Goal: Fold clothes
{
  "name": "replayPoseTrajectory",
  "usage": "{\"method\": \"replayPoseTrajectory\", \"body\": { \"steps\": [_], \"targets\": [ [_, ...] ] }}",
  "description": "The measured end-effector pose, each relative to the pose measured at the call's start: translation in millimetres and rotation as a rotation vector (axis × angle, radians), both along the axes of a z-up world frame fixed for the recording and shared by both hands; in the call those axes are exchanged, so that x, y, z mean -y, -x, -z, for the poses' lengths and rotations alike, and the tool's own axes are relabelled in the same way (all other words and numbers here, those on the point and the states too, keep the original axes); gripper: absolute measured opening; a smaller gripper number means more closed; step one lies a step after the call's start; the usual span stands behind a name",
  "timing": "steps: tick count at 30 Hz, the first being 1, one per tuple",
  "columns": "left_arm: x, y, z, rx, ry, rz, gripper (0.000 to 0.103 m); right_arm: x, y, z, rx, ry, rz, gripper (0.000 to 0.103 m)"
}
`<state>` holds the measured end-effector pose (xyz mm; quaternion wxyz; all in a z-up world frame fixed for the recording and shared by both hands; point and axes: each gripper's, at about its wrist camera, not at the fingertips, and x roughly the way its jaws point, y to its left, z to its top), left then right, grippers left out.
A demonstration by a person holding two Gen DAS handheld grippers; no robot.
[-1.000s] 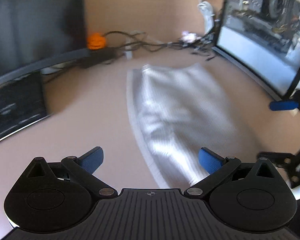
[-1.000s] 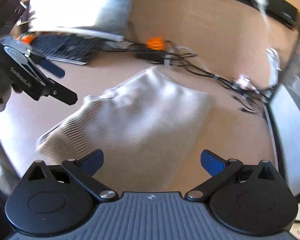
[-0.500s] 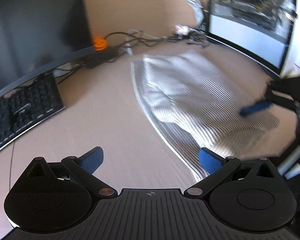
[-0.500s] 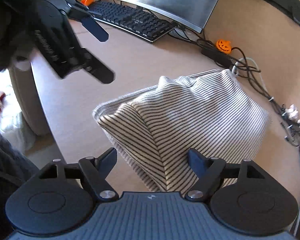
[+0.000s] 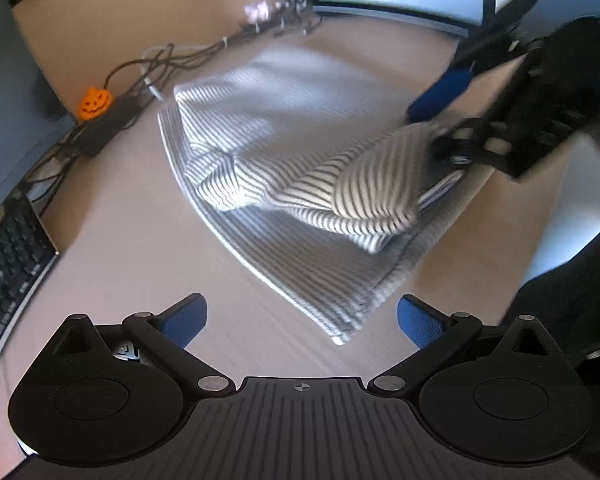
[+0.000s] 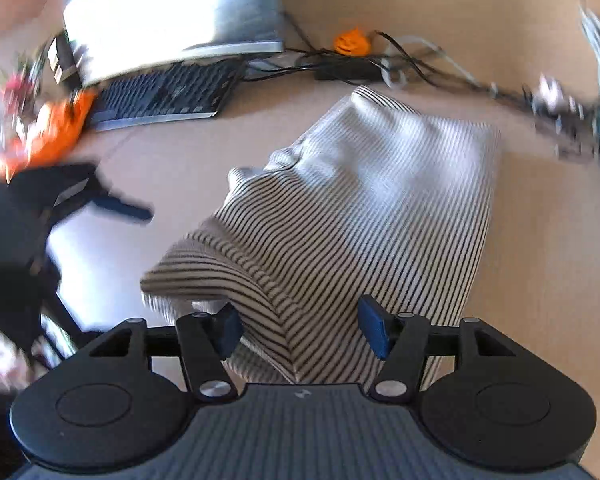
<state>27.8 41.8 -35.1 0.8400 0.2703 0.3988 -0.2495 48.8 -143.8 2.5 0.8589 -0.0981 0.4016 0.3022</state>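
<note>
1. Right claw point(image 6: 300, 330), jaws closing, has a raised fold of the striped garment point(image 6: 360, 216) between its pads, not yet pinched.
2. Left claw point(image 5: 302, 320) gapes wide, empty; the garment's corner lies just ahead.
3. Bare worktop point(image 5: 132, 240) spreads leftward; keyboard point(image 5: 4, 264) and cables point(image 5: 148, 68) lie beyond.

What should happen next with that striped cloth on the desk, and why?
Probably the right gripper should finish pinching the raised fold of the black-and-white striped knit garment. Its fingers are closing with the bunched cloth between them, not yet visibly pressing it. The left gripper is open over the tan desk, beside the garment's near corner.
</note>
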Motion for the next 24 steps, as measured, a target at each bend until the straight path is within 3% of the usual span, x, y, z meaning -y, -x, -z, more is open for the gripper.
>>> {"method": "replayPoseTrajectory", "body": {
  "steps": [4, 10, 21, 24],
  "targets": [
    [-7, -8, 1, 0.016, -0.025, -0.077, 0.103, -19, 31, 6, 0.176, 0.145, -0.160, 0.076],
    [-20, -22, -14, 0.020, 0.037, -0.199, 0.103, -40, 48, 19, 0.256, 0.243, -0.247, 0.084],
    [-28, -24, -20, 0.013, 0.095, -0.219, 0.103, -51, 40, 28, 0.257, 0.261, -0.200, 0.087],
    [-35, -21, -25, 0.005, 0.136, -0.209, 0.103, -47, 29, 25, 0.205, 0.227, -0.139, 0.078]
  ]
}}
